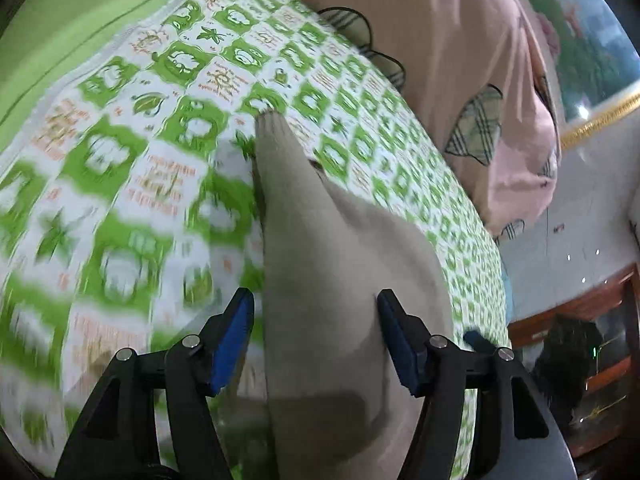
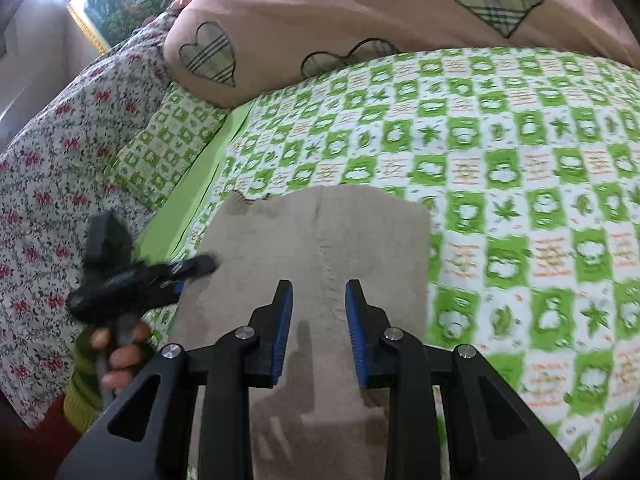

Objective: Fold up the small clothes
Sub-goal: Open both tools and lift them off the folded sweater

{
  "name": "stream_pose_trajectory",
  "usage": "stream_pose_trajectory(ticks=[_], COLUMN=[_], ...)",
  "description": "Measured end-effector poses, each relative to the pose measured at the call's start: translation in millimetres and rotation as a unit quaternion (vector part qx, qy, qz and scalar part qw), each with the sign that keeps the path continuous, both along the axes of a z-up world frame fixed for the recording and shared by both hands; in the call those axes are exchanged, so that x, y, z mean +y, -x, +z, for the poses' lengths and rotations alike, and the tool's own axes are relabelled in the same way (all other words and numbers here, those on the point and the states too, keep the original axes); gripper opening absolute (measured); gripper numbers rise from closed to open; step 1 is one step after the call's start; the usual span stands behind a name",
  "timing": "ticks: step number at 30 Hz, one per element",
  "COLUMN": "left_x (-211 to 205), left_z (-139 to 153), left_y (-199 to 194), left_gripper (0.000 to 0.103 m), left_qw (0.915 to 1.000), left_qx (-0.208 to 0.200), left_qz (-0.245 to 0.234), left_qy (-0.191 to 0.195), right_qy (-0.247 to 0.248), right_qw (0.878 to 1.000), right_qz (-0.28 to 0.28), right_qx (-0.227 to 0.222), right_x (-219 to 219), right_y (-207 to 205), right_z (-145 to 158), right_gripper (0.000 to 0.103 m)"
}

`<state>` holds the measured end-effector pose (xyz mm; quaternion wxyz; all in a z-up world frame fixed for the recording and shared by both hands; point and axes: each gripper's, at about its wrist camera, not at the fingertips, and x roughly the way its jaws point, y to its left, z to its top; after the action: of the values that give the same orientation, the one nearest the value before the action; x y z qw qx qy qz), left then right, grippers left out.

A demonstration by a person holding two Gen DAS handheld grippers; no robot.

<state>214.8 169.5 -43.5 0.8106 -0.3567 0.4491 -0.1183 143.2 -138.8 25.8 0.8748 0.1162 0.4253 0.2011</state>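
While the beige garment [image 2: 312, 248] lies spread on the green-patterned bed sheet [image 2: 520, 184], both tools hang over it with nothing held. The right gripper [image 2: 319, 320] is parted above the centre seam; the left gripper [image 1: 316, 332] gapes wide over a raised ridge of cloth. Best play, I'd say: pinch an outer edge cleanly, lift low, and carry it over squarely so the pink pillow [image 2: 320, 12] stays clear.

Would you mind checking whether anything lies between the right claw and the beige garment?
Nothing visible does: the open right claw hangs directly over the beige garment, with no object between them.
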Motion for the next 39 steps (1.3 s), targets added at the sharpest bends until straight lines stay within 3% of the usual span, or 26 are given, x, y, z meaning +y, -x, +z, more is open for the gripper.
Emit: stream_pose_trajectory(ticks=[2, 4, 7, 10, 14, 17, 25, 29, 34, 39], left_x=[2, 2, -3, -3, 2, 12, 17, -7, -49, -81], left_z=[-5, -6, -1, 2, 9, 20, 60, 66, 69, 63], left_y=[-16, -32, -49, -65, -69, -61, 15, 64, 124, 173], left_gripper=[0.054, 0.038, 0.023, 0.021, 0.018, 0.019, 0.036, 0.051, 0.068, 0.075], left_qw=[1.0, 0.9999, 0.9985, 0.9947, 0.9885, 0.9865, 0.9802, 0.9788, 0.9701, 0.9613], left_qx=[-0.004, -0.011, -0.026, -0.034, -0.036, -0.043, -0.069, -0.073, -0.071, -0.058], left_qz=[-0.001, -0.002, 0.006, 0.017, 0.041, 0.061, 0.087, 0.066, 0.042, 0.033], left_qy=[0.002, -0.007, -0.047, -0.095, -0.141, -0.146, -0.164, -0.18, -0.228, -0.267], right_qy=[0.006, 0.024, 0.038, -0.004, 0.024, 0.018, 0.004, 0.005, 0.013, 0.033], right_qw=[1.0, 1.0, 0.998, 0.996, 0.997, 0.997, 0.998, 0.998, 0.999, 0.999], right_qz=[0.008, 0.003, -0.052, -0.075, -0.068, -0.072, -0.06, -0.055, -0.047, -0.035], right_qx=[0.005, 0.006, 0.022, 0.046, 0.037, 0.035, 0.008, 0.004, -0.002, -0.001], right_x=[5, 6, -13, -32, -26, -29, -28, -27, -26, -21], right_y=[-5, -14, -32, -43, -40, -31, 24, 51, 81, 112], right_z=[-5, -13, -27, -38, -34, -25, -1, 2, 4, 1], right_gripper=[0.029, 0.029, 0.029, 0.029, 0.028, 0.029, 0.032, 0.037, 0.04, 0.047])
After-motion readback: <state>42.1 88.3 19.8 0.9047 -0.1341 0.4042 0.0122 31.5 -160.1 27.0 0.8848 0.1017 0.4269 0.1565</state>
